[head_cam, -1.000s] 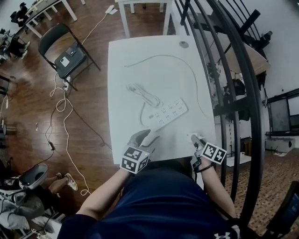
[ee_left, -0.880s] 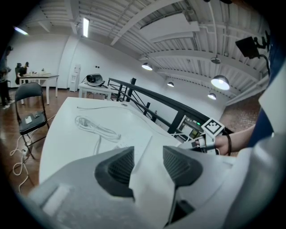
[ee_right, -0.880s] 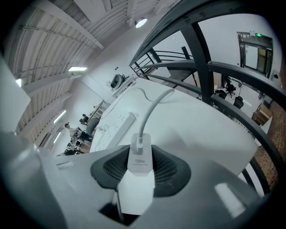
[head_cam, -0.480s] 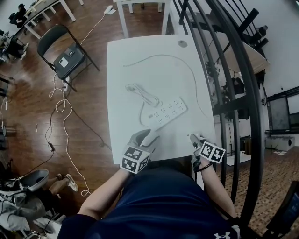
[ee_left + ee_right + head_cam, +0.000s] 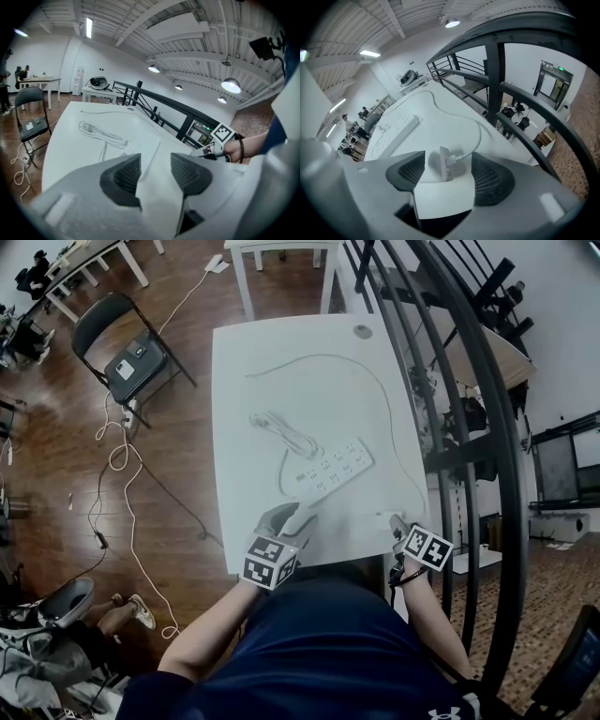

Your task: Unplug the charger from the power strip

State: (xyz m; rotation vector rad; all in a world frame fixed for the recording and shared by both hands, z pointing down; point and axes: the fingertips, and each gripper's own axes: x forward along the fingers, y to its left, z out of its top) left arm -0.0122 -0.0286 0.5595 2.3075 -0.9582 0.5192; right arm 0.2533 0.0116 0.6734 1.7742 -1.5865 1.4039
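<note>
**Release of charger, near right table edge**

My right gripper [image 5: 449, 182] points steeply down at the table [image 5: 244, 362] edge closest to me. Its jaws are opening; the charger [image 5: 443, 164] stands between them, a gap showing on each side, neither pad pressing it. My left gripper [image 5: 154, 171] sits at the near edge too, jaws well apart, nothing held, only bare table between them.

Task thing: the charger rests on the table at about 5 o'clock from the power strip [image 5: 333, 468], well apart from it. I judge the unplugging itself done.

Step in hand, by my judgement: let go cleanly. Finish spreading before lifting, then back out along the jaw line so no pad knocks the charger over or snags the charger cable [image 5: 398, 432] leaving its side toward 3 o'clock. The table edge is near, so no sideways sweep.

Farther out: the strip's coiled cord [image 5: 281, 430] at 10 o'clock from the strip; the cable loops on toward the far edge.

Containers: none seen on the table.
</note>
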